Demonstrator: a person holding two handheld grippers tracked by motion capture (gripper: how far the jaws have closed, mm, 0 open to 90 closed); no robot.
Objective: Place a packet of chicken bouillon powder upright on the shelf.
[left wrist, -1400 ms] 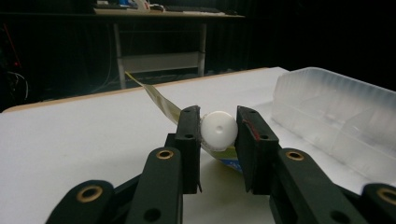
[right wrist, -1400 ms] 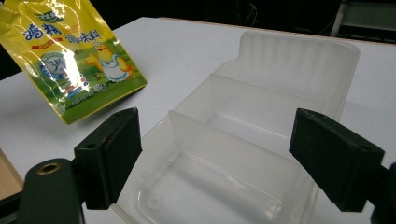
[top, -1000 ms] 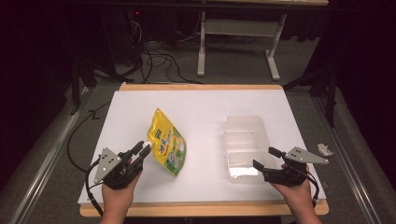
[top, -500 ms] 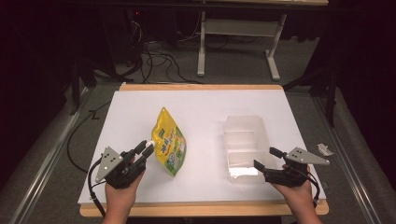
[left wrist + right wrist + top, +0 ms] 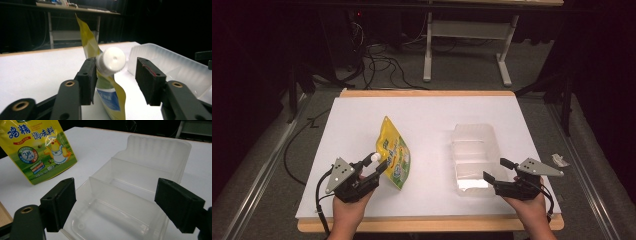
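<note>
Left gripper (image 5: 115,82) jaws just opening, spread around pouch (image 5: 110,100) cap (image 5: 111,61), right gripper (image 5: 125,205) jaws wide, straddling clear tray (image 5: 140,182)

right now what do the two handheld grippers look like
Both are black with two blocky jaws. The left gripper and right gripper each carry a grey three-cornered plate and trail a black cable. Brass-coloured bushings sit in the jaw arms. No sleeves show.

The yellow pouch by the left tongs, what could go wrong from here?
1. The left tongs have just been opening; only one pad touches the white cap, so the yellow pouch may topple or slide.
2. The clear plastic tray looks light; the open right tongs at its near edge could nudge it.
</note>
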